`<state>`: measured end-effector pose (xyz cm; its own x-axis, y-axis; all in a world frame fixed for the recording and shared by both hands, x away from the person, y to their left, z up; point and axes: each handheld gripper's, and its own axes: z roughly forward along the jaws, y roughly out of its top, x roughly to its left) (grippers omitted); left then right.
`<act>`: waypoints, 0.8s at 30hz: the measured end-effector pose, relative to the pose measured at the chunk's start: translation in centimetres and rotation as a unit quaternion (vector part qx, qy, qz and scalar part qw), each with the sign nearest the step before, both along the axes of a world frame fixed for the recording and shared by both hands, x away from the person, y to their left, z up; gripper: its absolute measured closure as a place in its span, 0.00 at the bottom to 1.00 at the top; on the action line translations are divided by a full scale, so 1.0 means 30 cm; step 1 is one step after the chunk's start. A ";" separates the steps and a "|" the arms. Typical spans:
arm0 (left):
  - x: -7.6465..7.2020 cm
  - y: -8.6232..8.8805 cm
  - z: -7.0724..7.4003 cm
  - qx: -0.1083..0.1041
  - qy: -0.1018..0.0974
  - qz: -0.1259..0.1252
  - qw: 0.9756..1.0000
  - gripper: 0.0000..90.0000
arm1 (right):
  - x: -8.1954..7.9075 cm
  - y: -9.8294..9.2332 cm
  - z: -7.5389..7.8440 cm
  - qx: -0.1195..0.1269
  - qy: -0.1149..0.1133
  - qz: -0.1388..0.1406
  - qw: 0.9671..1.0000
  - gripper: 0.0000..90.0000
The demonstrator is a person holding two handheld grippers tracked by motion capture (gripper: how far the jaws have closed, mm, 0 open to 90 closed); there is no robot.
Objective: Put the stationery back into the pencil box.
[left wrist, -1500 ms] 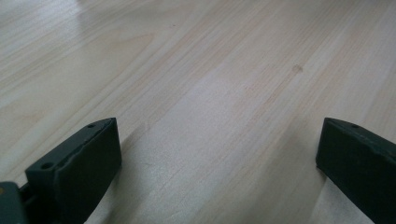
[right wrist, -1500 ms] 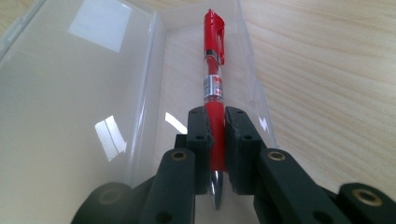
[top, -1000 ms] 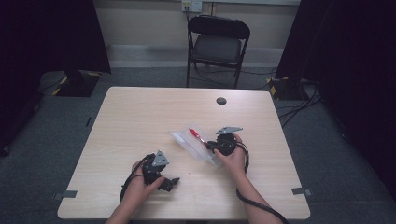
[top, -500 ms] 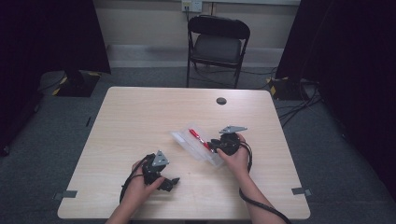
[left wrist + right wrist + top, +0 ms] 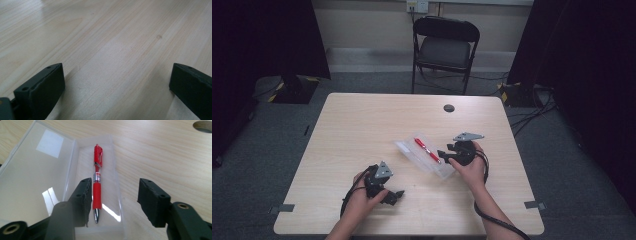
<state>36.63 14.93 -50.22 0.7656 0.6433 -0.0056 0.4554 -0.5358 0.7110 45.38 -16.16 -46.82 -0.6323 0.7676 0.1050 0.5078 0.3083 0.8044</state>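
The red plastic pen (image 5: 97, 181) lies in the open clear plastic case (image 5: 426, 156) on the pale wooden surface (image 5: 362, 130). The right hand-held gripper (image 5: 113, 197) hovers over it, its jaws just opened and holding nothing. The left hand-held gripper (image 5: 116, 82) rests low, spread wide.

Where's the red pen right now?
The red pen lies in the open clear case at the table's middle right in the high view, just ahead of the right claw, whose jaws have just been opening.
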 end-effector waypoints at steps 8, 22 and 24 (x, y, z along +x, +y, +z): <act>0.000 0.000 -0.001 -0.003 -0.001 0.000 1.000 0.00 | -0.013 -0.035 0.027 -0.006 -0.005 0.003 1.000 0.36; 0.000 0.000 -0.001 -0.002 0.000 0.000 1.000 0.00 | -0.060 -0.135 0.027 -0.014 -0.001 0.002 1.000 0.31; 0.000 0.000 -0.001 -0.003 -0.001 0.000 1.000 0.00 | -0.067 -0.148 0.022 -0.014 -0.001 0.001 1.000 0.31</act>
<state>36.63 14.92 -50.26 0.7657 0.6432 -0.0083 0.4542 -0.5314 0.7150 43.38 -20.61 -46.16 -0.6334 0.7695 0.0821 0.5053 0.3309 0.7970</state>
